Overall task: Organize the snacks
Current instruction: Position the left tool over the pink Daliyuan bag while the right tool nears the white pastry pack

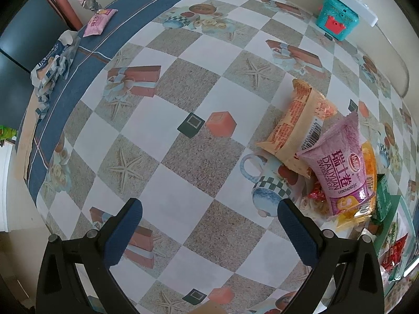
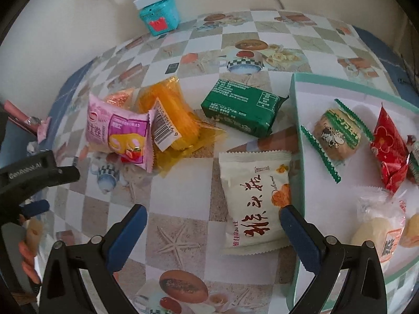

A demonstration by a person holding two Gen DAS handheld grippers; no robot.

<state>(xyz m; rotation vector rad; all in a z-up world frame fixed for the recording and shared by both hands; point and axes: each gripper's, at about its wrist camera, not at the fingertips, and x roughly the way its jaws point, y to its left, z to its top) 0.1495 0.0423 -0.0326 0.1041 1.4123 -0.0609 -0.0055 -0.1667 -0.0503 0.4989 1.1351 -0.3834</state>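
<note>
Right gripper: jaws apart, empty, cream snack packet between them toward 1 o'clock, touching the teal-rimmed tray. Left gripper: jaws apart, empty; pink Swiss-roll packet at 2 o'clock. Risk: slick film slipping when pinched; packet catching the tray rim.

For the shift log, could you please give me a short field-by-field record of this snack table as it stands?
surface: checkered tablecloth
container: teal-rimmed tray, at the right
in tray: green-edged cookie packet, red packet, pale bun packet
outside tray: white packet, green packet, orange packet, pink Swiss roll packet
far edge: teal box
left claw: open, empty
right claw: open, over the white packet's near end
</note>
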